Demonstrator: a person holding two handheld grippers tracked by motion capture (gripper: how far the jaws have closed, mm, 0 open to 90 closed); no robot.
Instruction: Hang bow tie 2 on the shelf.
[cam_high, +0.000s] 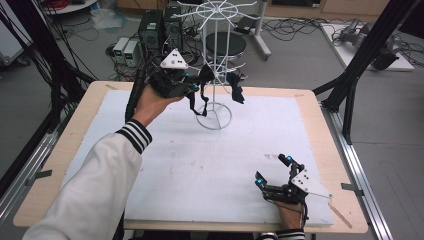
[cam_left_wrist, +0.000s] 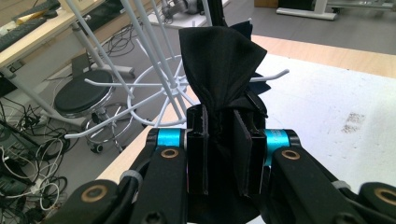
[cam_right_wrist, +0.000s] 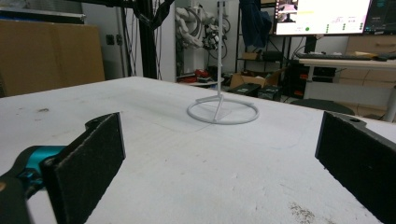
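A white wire rack (cam_high: 215, 60) stands on a ring base (cam_high: 215, 116) at the far middle of the white mat. My left gripper (cam_high: 196, 84) is raised beside the rack's lower hooks, shut on a black cloth piece (cam_left_wrist: 219, 74) bunched between its pads. The cloth (cam_high: 205, 75) reaches toward a white hook (cam_left_wrist: 273, 74). Another dark cloth piece (cam_high: 236, 87) hangs on the rack's right side. My right gripper (cam_high: 273, 171) rests low on the mat near the front right, jaws wide apart, nothing between them; the ring base (cam_right_wrist: 222, 112) lies ahead of it.
The white mat (cam_high: 210, 165) covers a wooden table (cam_high: 325, 130). Black frame posts (cam_high: 360, 55) rise at the right, and cables, boxes and a round stool (cam_high: 226, 46) lie on the floor beyond the table's far edge.
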